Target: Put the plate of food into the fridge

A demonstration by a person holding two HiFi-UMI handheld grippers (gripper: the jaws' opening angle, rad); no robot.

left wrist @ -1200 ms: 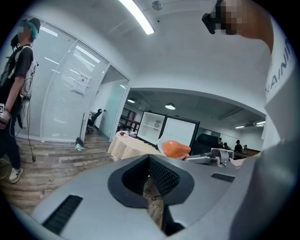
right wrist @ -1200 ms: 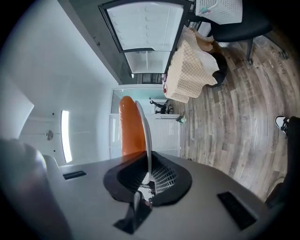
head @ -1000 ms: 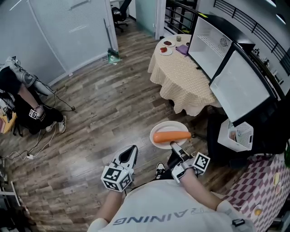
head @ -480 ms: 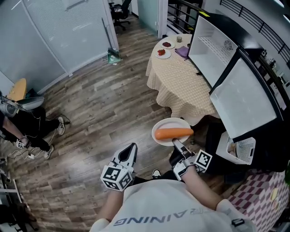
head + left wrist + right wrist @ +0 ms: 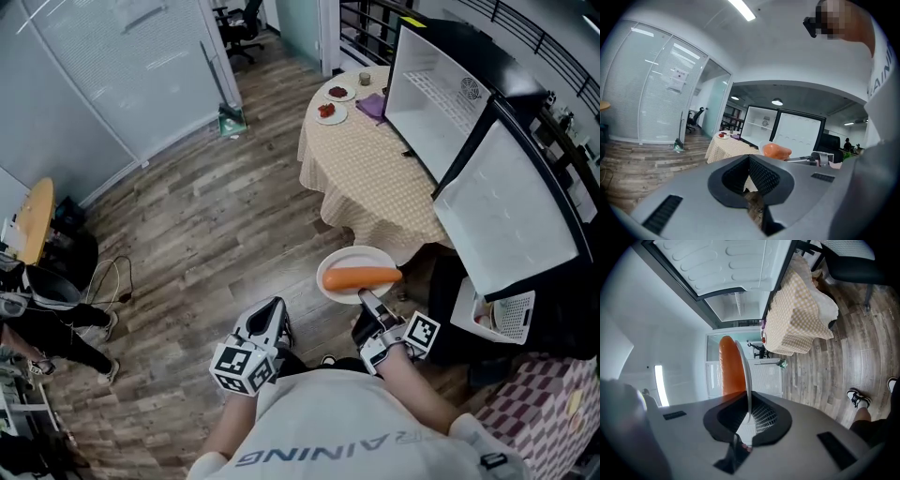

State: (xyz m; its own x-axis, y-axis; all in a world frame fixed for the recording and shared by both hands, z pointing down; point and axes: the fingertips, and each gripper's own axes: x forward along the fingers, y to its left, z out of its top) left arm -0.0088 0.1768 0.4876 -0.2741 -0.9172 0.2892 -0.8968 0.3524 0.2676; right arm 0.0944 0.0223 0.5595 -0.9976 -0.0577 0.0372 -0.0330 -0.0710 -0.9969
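Carrying looks to be the step in hand: the right gripper (image 5: pixel 364 298) has its jaws nipped tight on the near rim of the white plate (image 5: pixel 342 257), which hangs in mid-air at lower centre of the head view, above the wood floor and clear of any surface. One long orange piece of food (image 5: pixel 361 277) lies across the plate. The left gripper (image 5: pixel 267 319) sits at lower left of centre, jaws together with nothing between them.

The fridge (image 5: pixel 441 89) stands at the upper right, its white inside showing. Its door (image 5: pixel 506 202) swings out toward the lower right, well apart from the plate. A cloth-covered table (image 5: pixel 366 159) lies between.

Next, I'd say, comes an approach past the door's edge, keeping the plate level so the food doesn't roll. With only a rim pinch, tilt is the risk. Then it slides onto a shelf before the jaws let go.
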